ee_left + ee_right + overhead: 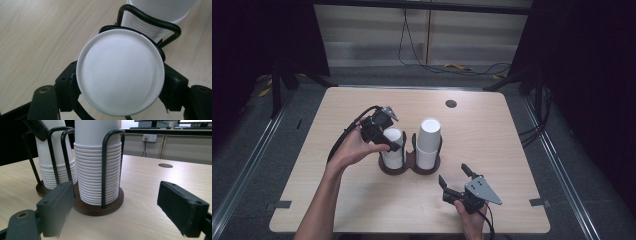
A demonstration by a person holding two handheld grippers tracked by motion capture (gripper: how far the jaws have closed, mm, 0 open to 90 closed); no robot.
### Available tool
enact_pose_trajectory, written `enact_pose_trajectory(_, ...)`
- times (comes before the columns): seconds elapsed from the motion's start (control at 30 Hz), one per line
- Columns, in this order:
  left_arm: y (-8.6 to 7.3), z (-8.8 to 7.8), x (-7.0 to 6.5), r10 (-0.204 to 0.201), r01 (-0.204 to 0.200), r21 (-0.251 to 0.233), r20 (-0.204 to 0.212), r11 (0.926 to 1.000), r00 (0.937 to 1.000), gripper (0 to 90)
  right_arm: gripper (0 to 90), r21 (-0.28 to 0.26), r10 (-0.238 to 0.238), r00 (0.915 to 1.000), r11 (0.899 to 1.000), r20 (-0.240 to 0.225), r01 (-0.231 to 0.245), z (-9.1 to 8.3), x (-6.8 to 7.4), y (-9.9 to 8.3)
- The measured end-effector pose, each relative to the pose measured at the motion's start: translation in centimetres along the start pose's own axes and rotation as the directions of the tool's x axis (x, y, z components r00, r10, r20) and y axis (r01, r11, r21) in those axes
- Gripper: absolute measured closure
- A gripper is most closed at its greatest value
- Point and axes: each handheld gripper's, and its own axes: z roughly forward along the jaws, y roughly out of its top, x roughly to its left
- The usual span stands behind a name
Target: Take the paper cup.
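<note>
reaching down over the left stack of paper cups (393, 147), the left hand-held gripper (387, 142) has its two black jaws set on either side of the topmost upturned cup (120, 72). in the left gripper view the round white bottom of that cup sits between the jaws, and both jaw pads look to be touching its sides; the jaws are narrowed to about the width of the cup. the person's left hand (354, 147) grips the tool from the left of the stack.

the cups stand upside down in two stacks in a dark cup holder (409, 167) with two round brown bases joined side by side and black wire hoops rising around each stack. the right stack (428, 142) is the taller one in the high view and stands just beside the left stack. the holder sits near the middle of the light wooden bench (492, 140).

the right hand-held gripper (456, 176) is held low near the front edge of the bench, apart from the holder, with its jaws spread wide and nothing between them. in the right gripper view its jaws point towards the nearer stack (97, 165), with the ribbed rims of the cups piled up inside the wire hoops (105, 167). a small dark round hole (451, 103) shows in the bench top beyond the holder.
</note>
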Motion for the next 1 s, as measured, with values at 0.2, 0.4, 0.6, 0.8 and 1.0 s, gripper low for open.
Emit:
enact_pose_trajectory(0.2,0.0,-0.2,0.0,0.003,-0.003,-0.015,-0.002,0.9999,1.0000,30.8,13.4,0.000,0.001,1.0000,1.000,0.001,-0.001,0.0,0.0,0.0)
enact_pose_trajectory(0.4,-0.1,-0.8,0.1,-0.007,0.007,-0.033,0.009,0.9994,0.9999,31.8,13.4,0.000,0.002,1.0000,1.000,0.002,-0.002,0.0,0.0,0.0)
enact_pose_trajectory(0.6,-0.1,-1.6,-0.1,-0.008,0.008,-0.048,0.008,0.9988,0.9999,32.1,13.4,0.000,0.004,1.0000,1.000,0.002,-0.004,0.0,0.0,0.0)
enact_pose_trajectory(0.8,-0.2,-2.0,0.0,-0.009,0.009,-0.058,0.005,0.9983,0.9999,32.2,13.4,0.003,0.005,1.0000,1.000,-0.003,-0.005,0.0,0.0,0.0)
enact_pose_trajectory(1.0,-0.2,-2.7,-0.1,-0.011,0.010,-0.078,-0.007,0.9969,0.9999,32.3,13.4,0.006,0.005,1.0000,1.000,-0.001,-0.005,0.0,0.0,0.0)
